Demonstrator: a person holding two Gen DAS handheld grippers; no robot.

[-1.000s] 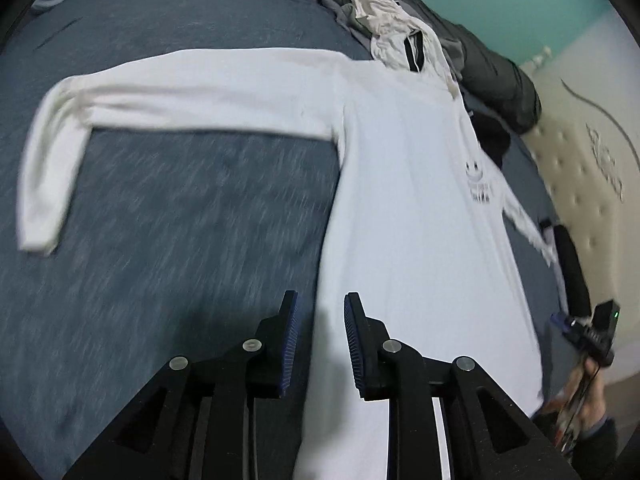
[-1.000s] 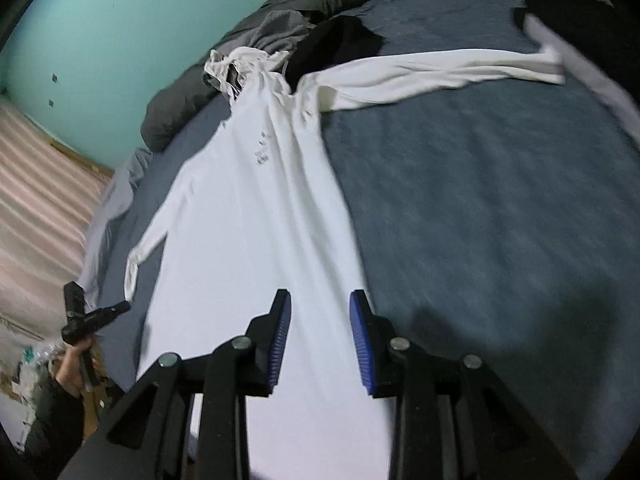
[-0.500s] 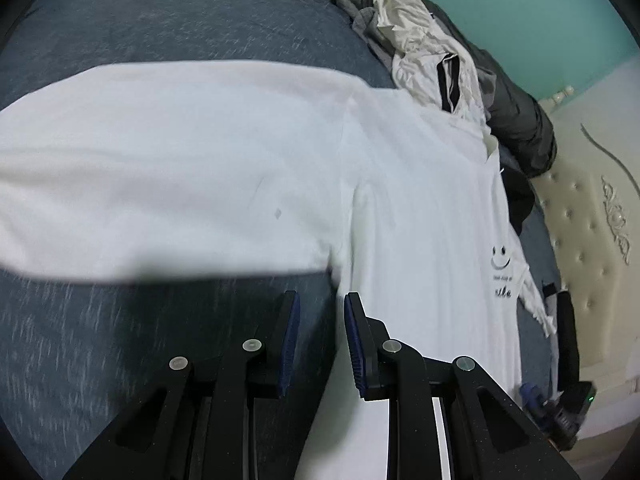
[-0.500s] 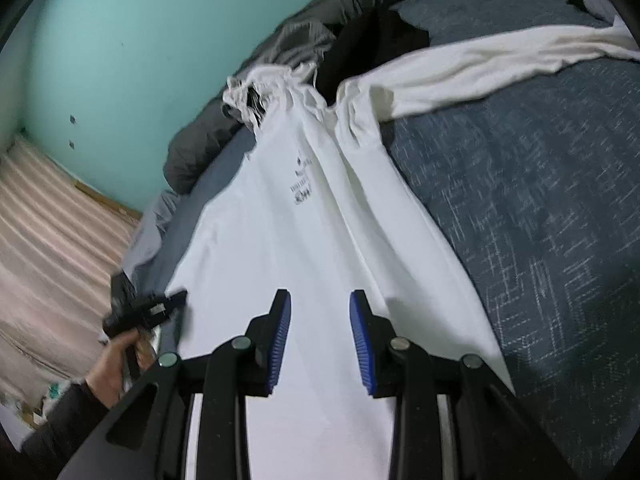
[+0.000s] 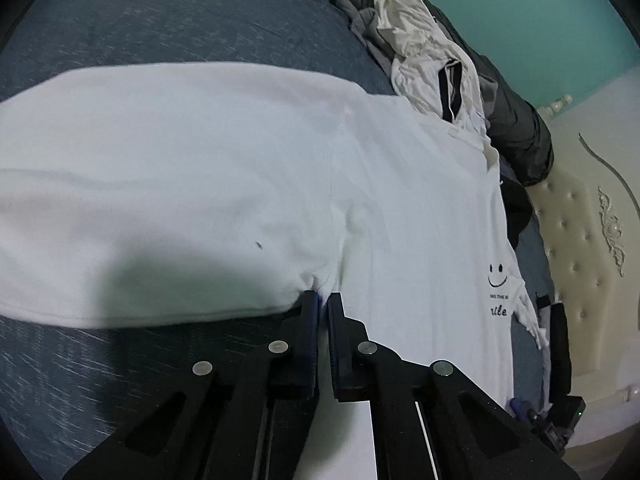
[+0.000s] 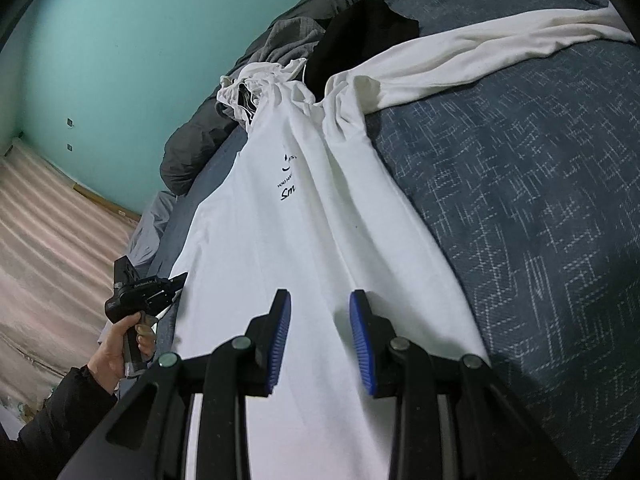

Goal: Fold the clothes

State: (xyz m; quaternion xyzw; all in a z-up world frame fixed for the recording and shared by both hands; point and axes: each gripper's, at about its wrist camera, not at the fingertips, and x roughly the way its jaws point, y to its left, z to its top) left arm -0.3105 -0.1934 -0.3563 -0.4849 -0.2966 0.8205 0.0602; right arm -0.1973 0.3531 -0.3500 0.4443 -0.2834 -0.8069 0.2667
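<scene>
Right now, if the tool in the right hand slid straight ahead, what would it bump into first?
Probably nothing solid: the open right tool points along the white long-sleeved shirt, so it would likely graze that fabric towards the printed smiley logo. Height above the shirt is unclear.

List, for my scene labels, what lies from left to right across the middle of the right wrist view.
Striped pink curtain → left tool → white long-sleeve shirt → dark blue bedspread.

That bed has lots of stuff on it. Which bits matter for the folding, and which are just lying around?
In use:
white shirt
left gripper, pinching the shirt's underarm
right gripper, open over the shirt

Lying about:
crumpled white garment
grey bedding
black garment
headboard
</scene>
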